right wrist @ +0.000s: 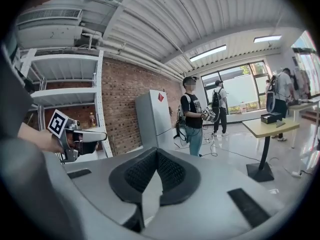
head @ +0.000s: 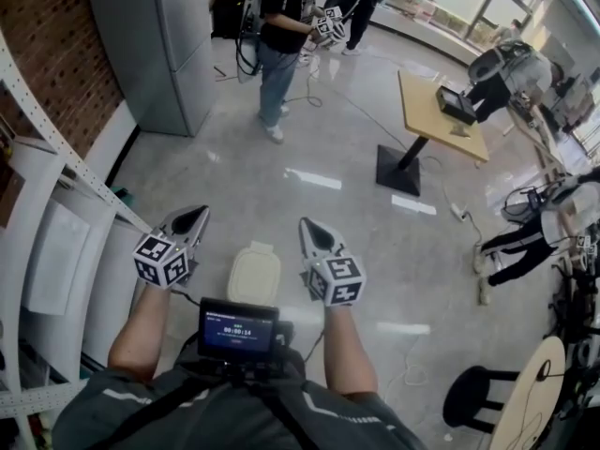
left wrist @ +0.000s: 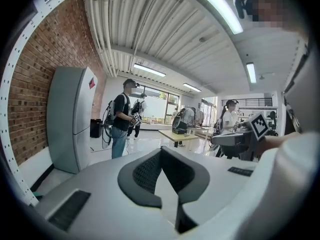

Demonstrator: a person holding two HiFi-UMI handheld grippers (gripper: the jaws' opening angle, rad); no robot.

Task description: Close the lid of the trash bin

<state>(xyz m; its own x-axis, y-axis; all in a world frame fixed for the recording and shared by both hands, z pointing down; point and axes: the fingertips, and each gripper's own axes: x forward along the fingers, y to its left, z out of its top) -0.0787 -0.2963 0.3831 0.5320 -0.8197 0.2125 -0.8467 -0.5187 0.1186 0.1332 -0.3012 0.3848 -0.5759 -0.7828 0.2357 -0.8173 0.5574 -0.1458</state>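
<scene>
Jaws of the left gripper (head: 195, 214) are seen pressed together at their tips, with nothing held between the dark pads. Just right of it, the trash bin (head: 254, 275) is viewed from above, set between the two grippers and touched by neither. Its lid (head: 255, 268) is shown as a cream, rounded rectangle with a small tab on its far edge, and it appears to lie flat over the bin. At the right, the right gripper (head: 309, 227) is likewise held with its jaws closed on nothing, pointed forward over the pale glossy floor (head: 328, 157).
</scene>
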